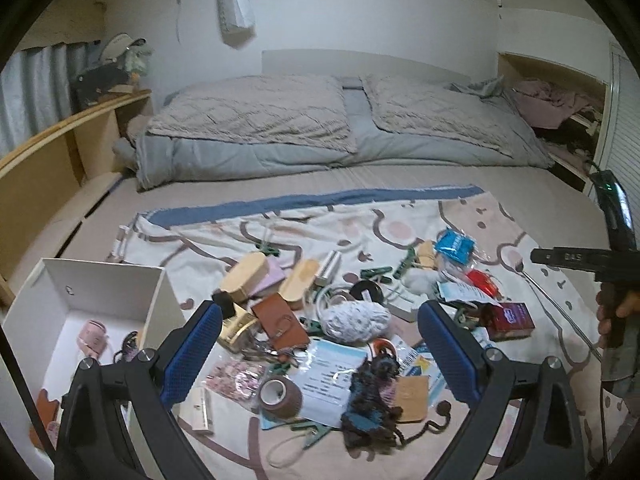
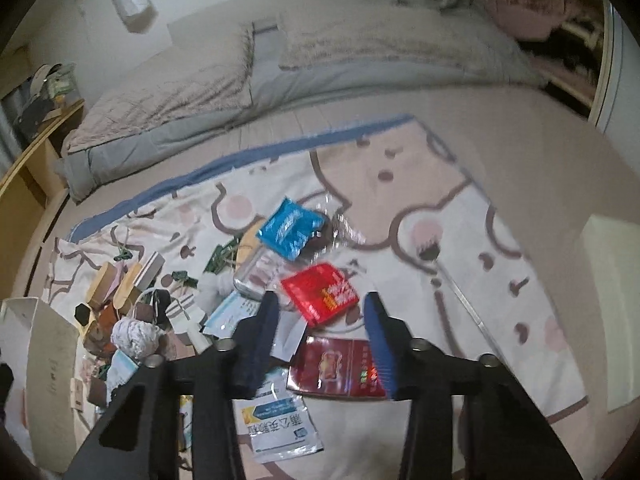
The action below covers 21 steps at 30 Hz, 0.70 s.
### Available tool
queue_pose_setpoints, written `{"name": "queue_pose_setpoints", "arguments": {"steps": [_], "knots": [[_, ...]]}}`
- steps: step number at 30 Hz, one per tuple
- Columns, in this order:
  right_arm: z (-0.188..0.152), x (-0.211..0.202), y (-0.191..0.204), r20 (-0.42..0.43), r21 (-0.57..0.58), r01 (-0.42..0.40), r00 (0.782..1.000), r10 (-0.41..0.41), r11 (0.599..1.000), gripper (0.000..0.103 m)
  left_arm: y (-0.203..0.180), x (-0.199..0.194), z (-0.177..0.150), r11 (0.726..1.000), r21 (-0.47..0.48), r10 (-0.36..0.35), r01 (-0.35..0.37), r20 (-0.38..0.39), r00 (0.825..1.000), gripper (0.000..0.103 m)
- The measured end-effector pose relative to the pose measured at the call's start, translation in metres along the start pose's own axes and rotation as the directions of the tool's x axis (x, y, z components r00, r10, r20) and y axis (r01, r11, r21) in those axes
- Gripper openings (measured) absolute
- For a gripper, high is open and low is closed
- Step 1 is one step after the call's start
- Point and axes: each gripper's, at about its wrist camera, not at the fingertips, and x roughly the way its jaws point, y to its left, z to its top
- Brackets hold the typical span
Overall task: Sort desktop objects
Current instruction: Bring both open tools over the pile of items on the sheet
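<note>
A heap of small items lies on a patterned cloth on a bed. My left gripper is open and empty above the heap, over a white yarn ball and a brown leather pouch. A white box stands at its left, holding a pink item. My right gripper is open and empty, just above a red packet and a dark red box. A blue packet lies beyond. The right gripper also shows in the left wrist view.
Tape roll, dark yarn tangle, wooden brushes, green clips and paper sachets crowd the cloth. Pillows and a grey duvet lie behind. A wooden shelf runs along the left. A white box stands at right.
</note>
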Motion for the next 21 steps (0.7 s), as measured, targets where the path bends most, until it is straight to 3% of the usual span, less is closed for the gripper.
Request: {"name": "queue_pose_setpoints", "arguments": {"steps": [7,21], "knots": [[-0.003,0.031,-0.001,-0.078,0.014,0.001,0.997,0.0,1.0,0.007,-0.008,0.007,-0.003,0.999,0.038,-0.013,0.013,-0.014,1.0,0.099],[-0.011,0.083,-0.013,-0.23,0.099,0.02,0.973,0.003,0.995,0.004,-0.012,0.019,-0.003,0.997,0.055,-0.048,0.051,-0.056,0.997,0.092]]}}
